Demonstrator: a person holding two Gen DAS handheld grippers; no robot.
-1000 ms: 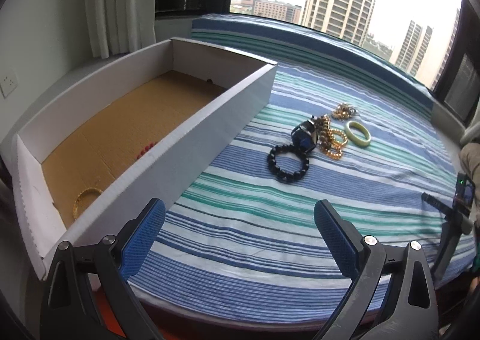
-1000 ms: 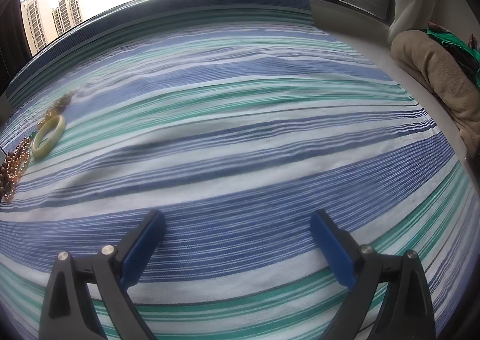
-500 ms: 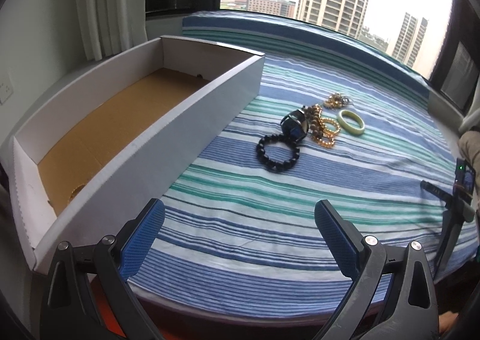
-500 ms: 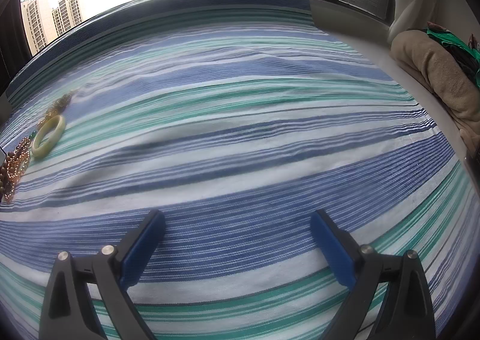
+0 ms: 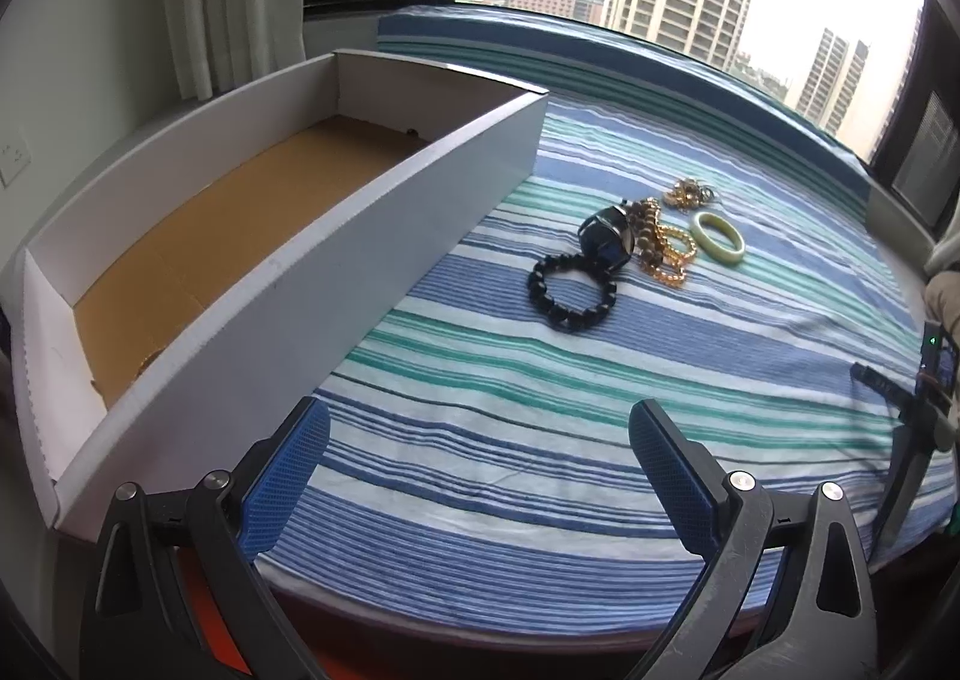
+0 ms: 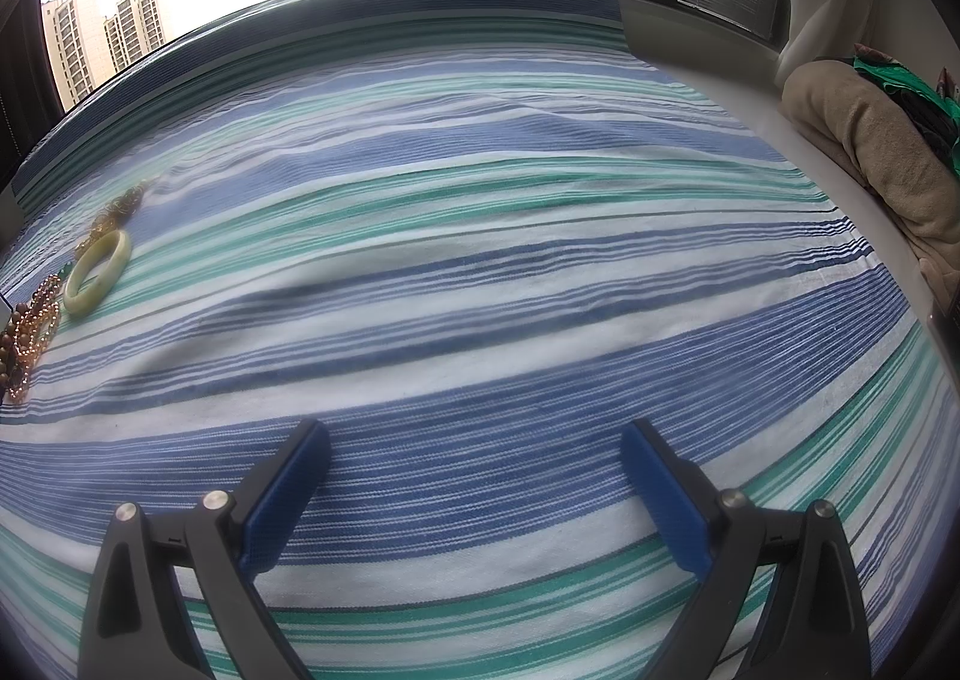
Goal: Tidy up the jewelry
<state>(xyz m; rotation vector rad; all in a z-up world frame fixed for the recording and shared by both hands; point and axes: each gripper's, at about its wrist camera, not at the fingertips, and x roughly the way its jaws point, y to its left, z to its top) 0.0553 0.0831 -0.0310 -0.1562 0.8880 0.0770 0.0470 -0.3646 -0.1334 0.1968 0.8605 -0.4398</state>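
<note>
The left gripper [image 5: 479, 461] hangs with jaws spread and empty above the near edge of the striped bed [image 5: 480, 380]. A long white box [image 5: 288, 284] lies to its left, brown floor showing. The jewelry sits farther off, right of the box: a black bead bracelet [image 5: 572, 293], a watch [image 5: 607, 243], gold chains [image 5: 669, 254] and a green bangle [image 5: 717, 237] (all close together). The right gripper [image 6: 474, 473], jaws also spread, faces bare sheet; folded beige fabric [image 6: 870, 152] lies far right.

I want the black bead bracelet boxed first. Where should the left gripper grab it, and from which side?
Probably the near arc of the black bead bracelet, from above with the left gripper, one finger inside the ring and one outside. It lies flat on the bedspread, and its far arc touches the watch.
</note>
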